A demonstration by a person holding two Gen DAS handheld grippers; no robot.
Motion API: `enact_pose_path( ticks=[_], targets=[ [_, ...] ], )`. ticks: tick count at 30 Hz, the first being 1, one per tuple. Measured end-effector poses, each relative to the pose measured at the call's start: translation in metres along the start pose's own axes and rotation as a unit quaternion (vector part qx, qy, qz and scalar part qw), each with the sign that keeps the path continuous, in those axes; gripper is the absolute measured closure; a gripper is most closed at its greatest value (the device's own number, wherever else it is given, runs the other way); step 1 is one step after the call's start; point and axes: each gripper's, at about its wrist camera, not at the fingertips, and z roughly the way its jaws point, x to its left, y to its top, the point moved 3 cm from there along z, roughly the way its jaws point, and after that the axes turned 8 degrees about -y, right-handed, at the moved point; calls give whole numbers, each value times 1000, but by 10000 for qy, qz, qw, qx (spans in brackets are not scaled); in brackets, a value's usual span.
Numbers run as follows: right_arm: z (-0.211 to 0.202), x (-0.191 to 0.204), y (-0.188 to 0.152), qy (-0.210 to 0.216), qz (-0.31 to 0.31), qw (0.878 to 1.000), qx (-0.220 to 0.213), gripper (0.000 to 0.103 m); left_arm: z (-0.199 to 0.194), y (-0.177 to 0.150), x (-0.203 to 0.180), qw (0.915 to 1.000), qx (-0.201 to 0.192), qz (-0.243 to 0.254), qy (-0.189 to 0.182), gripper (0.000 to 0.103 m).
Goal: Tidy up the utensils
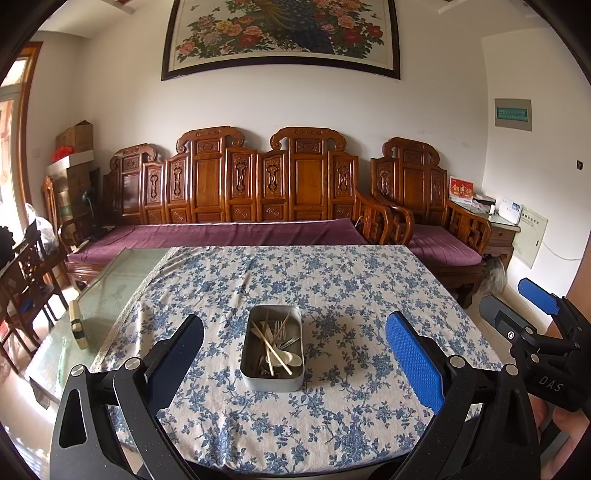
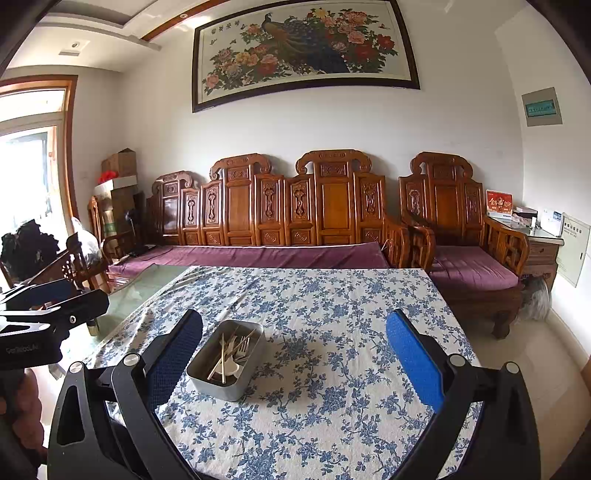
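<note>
A metal tin is seen near the middle of the table, resting on a blue-flowered tablecloth. Inside it, chopsticks, a fork and a white spoon are heaped together, crossing one another at odd angles; no sorting by kind can be made out. The left gripper is held over the near edge of the table, jaws spread wide and nothing held between them, the tin framed in the gap. The right gripper is likewise held wide open and empty, with the tin lying just beyond its left finger. No utensil is seen loose on the cloth. The scene would fit either of two stages: all utensils gathered into the tin and the grippers drawn back, or a jumbled tin awaiting sorting; which one holds cannot be settled from this moment. If handling is to follow, thin crossed sticks and a smooth spoon are judged awkward to pinch singly, and the tin's walls would limit the angle of entry. To the left, bare glass tabletop is exposed beyond the cloth edge, and a small brush-like object lies there, well apart from the tin. A carved wooden bench with purple cushions is set along the far wall beneath a large flower painting. Nothing is seen between grippers and tin.
</note>
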Motion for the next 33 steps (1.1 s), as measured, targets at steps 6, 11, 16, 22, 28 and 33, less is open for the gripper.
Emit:
enact_pose_path(
  ticks=[6, 11, 16, 22, 28, 33],
  targets=[
    [0, 1, 0, 5, 0, 10000, 2, 3, -1, 0, 0, 10000, 1, -5, 12, 8],
    [1, 0, 0, 1, -2, 10000, 3, 3, -1, 0, 0, 10000, -6, 2, 13, 8],
    [1, 1, 0, -4, -8, 10000, 4, 3, 0, 1, 0, 10000, -12, 0, 4, 8],
    [1, 1, 0, 4, 1, 10000, 4, 3, -2, 2, -1, 10000, -29, 11, 3, 8],
    [1, 1, 0, 3, 6, 10000, 4, 3, -4, 3, -3, 10000, -39, 21, -6, 8],
    [2, 0, 1, 8, 7, 10000, 4, 3, -4, 3, -4, 10000, -27, 19, 1, 8]
  ],
)
